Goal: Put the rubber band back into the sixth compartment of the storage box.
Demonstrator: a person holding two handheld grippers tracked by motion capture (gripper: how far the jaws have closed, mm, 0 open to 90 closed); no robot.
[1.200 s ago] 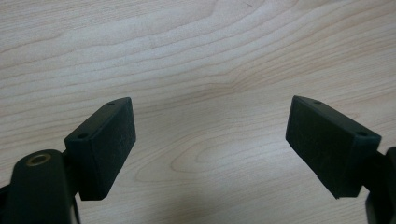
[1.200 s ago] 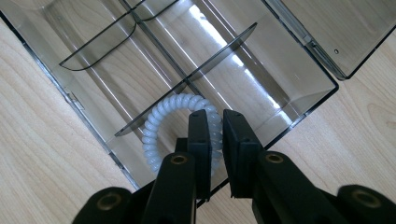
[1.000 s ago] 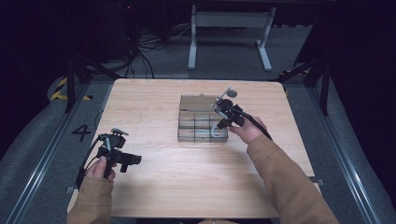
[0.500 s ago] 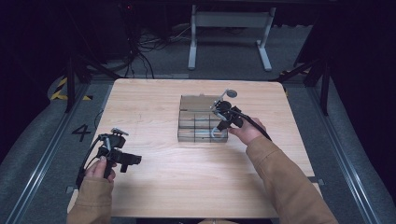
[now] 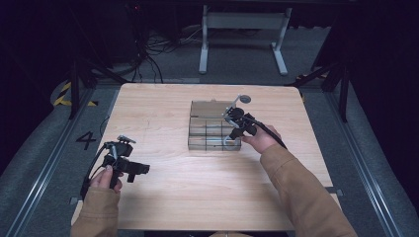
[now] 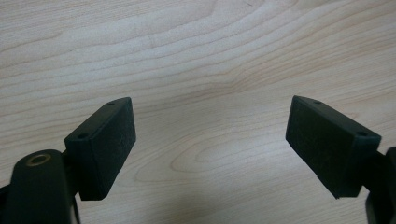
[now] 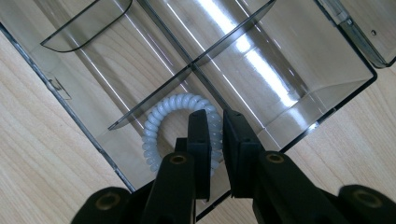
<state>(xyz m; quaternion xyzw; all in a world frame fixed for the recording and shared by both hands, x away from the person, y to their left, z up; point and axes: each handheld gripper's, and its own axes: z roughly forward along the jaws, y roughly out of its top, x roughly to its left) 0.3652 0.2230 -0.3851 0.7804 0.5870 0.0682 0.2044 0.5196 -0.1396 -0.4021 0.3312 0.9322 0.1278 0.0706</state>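
Observation:
A clear plastic organiser box with several compartments lies mid-table. A white coiled hair tie rests in its near right compartment, also visible from above as a pale ring. My right gripper reaches into that compartment, its jaws almost together with the right side of the tie's coil pinched between them. In the high view the right gripper hangs over the box's right front corner. My left gripper sits low over the bare table at the front left. It is open with nothing between its jaws.
The box's divider walls and its outer rim surround the right gripper's jaws. A small grey round piece lies behind the box. The wooden table ends in dark floor on all sides, with a metal stand beyond.
My right gripper has dipped slightly toward the box's near right compartment with the hair tie. The left gripper has stayed where it was.

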